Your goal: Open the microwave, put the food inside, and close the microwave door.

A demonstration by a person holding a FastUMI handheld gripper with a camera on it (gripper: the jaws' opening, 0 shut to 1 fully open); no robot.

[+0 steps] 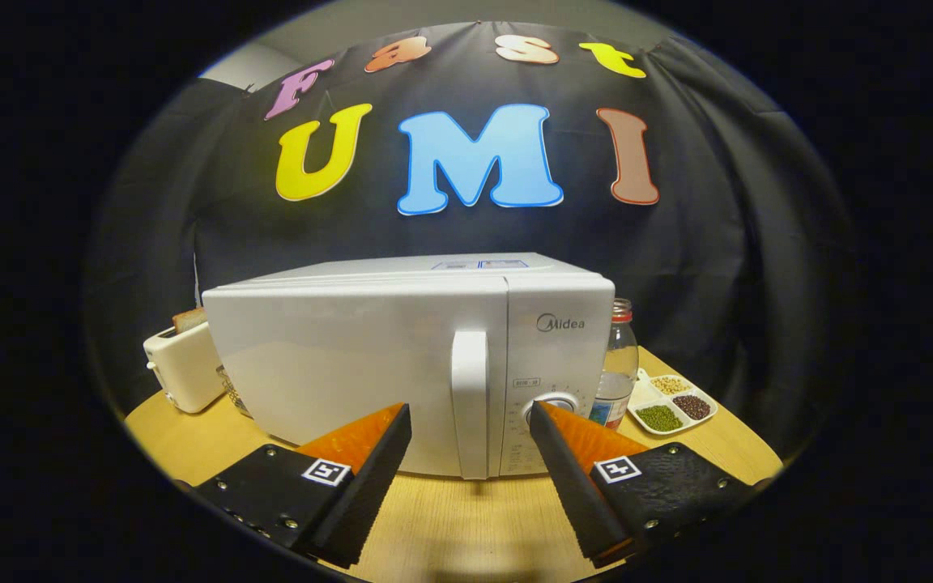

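A white microwave stands on the round wooden table with its door shut. Its vertical white handle runs down the door's right side, next to the control panel with a round dial. My gripper is open, a short way in front of the door. The handle shows in the gap between the two fingers, beyond their tips, and nothing is held.
A white toaster with a slice of bread in it stands left of the microwave. Right of it are a clear bottle with a red cap and a white divided dish of beans and grains. The table edge curves close behind these.
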